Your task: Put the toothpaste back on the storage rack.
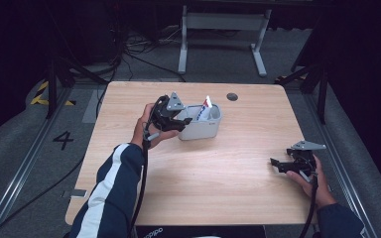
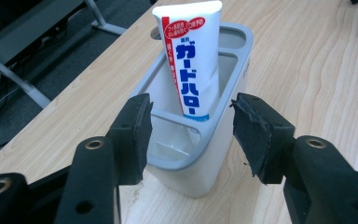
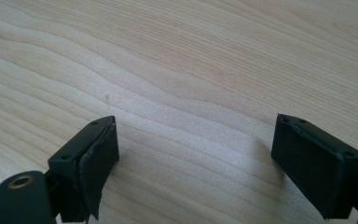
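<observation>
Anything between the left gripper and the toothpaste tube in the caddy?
Yes. The near rim and wall of the white plastic caddy sit between the open left gripper and the white, blue-lettered toothpaste tube, which stands in a farther compartment.

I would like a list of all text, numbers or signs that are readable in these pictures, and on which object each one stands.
"ガードハロー", big blue letters running down the toothpaste tube that stands in the white holder.
Small white print in the tube's red top band and red side stripe: too small to read.
"4", black numeral on the grey floor left of the table.
Pale letters on a dark strip at the table's near edge: too blurred to read.
</observation>
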